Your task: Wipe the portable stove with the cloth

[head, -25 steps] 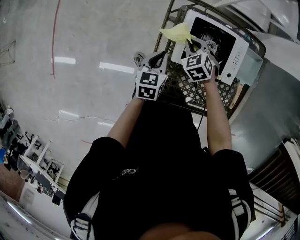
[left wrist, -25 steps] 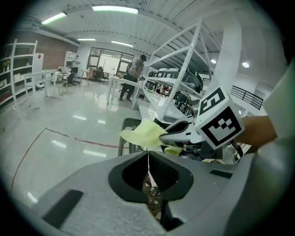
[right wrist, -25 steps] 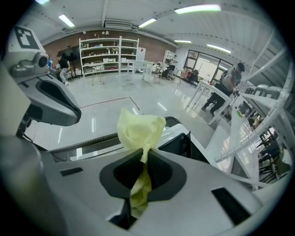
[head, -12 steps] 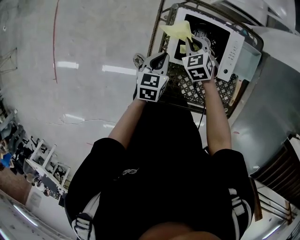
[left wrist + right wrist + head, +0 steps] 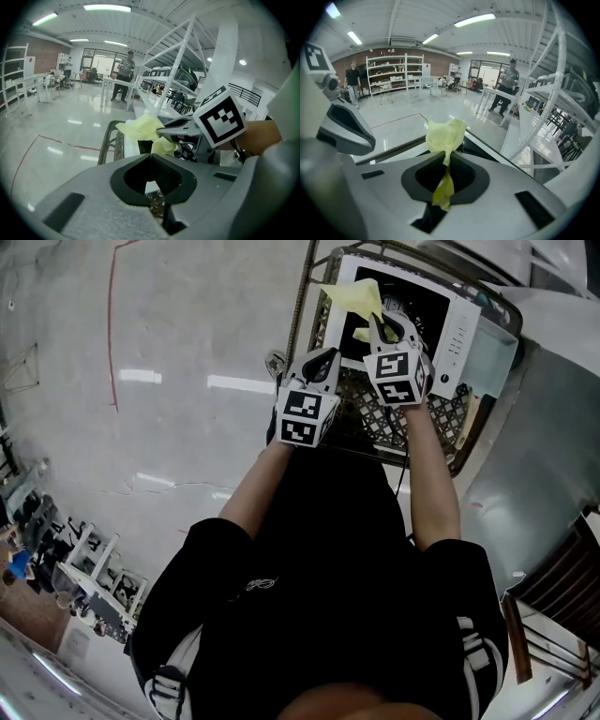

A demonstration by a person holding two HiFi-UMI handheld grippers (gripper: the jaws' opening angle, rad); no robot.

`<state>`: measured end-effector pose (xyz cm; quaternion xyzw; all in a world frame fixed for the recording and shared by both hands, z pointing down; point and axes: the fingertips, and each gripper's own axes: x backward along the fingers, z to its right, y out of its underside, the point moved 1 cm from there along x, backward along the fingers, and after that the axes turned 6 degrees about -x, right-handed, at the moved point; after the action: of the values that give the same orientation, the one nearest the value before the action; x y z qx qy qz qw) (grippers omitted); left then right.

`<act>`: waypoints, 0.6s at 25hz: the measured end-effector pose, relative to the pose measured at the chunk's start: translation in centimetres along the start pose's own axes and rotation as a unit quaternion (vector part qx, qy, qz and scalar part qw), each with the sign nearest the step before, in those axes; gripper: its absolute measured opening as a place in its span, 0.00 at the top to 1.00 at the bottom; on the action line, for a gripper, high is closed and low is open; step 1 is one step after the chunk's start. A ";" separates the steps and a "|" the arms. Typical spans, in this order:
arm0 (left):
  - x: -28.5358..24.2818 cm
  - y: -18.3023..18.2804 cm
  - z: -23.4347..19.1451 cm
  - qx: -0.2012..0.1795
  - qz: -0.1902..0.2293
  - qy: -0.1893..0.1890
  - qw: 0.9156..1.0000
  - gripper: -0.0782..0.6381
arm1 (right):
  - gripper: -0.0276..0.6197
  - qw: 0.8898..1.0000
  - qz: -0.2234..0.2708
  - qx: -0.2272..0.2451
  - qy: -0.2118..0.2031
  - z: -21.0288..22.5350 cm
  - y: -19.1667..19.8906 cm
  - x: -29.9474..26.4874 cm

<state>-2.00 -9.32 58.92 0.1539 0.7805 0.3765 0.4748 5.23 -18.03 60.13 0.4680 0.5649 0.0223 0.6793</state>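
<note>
Your right gripper (image 5: 378,326), clamped on the cloth (image 5: 354,298), has brought it in over the stove's (image 5: 457,334) top, so wiping can start; your left gripper (image 5: 323,359) hangs closed and empty beside the stove.

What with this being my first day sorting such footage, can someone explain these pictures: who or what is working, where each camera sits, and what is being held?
No machine works here: a person in a black shirt holds a clamping tool in each hand. The head view comes from a camera on the person's head, looking down past the arms. The other two views come from cameras riding on each tool, looking along its jaws. The patterned cubes are part of the tools. The right tool is shut on a yellow cloth, held over a white-framed portable stove that sits in a wire basket. Whether the cloth touches the stove cannot be told. The left tool, beside the right one, is shut with nothing in it. Below is a shiny floor.
</note>
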 end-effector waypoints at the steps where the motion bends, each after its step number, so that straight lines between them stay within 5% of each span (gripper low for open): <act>1: -0.1 -0.1 0.3 -0.001 0.000 0.001 1.000 0.86 | 0.92 1.000 0.012 -0.007 0.000 0.3 -0.3 0.6; 6: -1.2 -0.6 1.9 -0.011 -0.002 0.014 1.000 0.86 | 0.92 0.998 0.030 -0.037 0.027 3.2 -0.1 4.1; 15: -3.7 -1.3 5.9 -0.033 -0.009 0.042 0.999 0.86 | 0.92 0.994 -0.017 -0.077 0.073 8.8 6.4 5.9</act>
<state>5.05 -9.79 58.67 0.1150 0.7880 0.4039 0.4502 17.48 -16.50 59.29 0.4016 0.6171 0.0884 0.6710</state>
